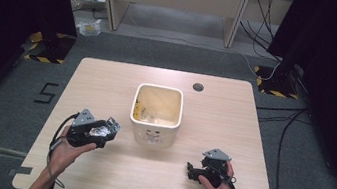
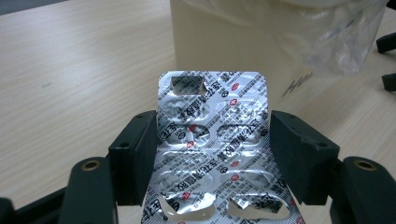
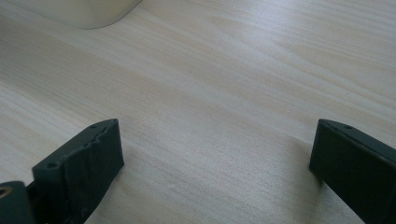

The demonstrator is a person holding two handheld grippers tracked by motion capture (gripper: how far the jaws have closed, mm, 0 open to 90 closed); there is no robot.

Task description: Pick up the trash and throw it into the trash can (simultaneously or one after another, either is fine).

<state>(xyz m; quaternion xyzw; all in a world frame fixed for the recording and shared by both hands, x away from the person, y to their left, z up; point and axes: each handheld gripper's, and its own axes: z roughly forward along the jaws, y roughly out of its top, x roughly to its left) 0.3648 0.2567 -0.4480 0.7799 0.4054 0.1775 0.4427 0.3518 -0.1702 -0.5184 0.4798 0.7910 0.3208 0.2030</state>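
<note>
A silver foil pill blister pack, with several emptied pockets, is clamped by its side edges in my left gripper. In the high view the left gripper hovers just left of a cream square bin with the shiny blister pack in it. The bin's wall rises right behind the pack, with a clear plastic liner hanging over its rim. My right gripper rests low at the table's front right, open, jaws wide apart over bare wood.
The bin stands mid-table and holds yellow and clear scraps. A round cable hole sits in the table's far side. Black curtains and cables flank the table; the bin's corner shows far off in the right gripper view.
</note>
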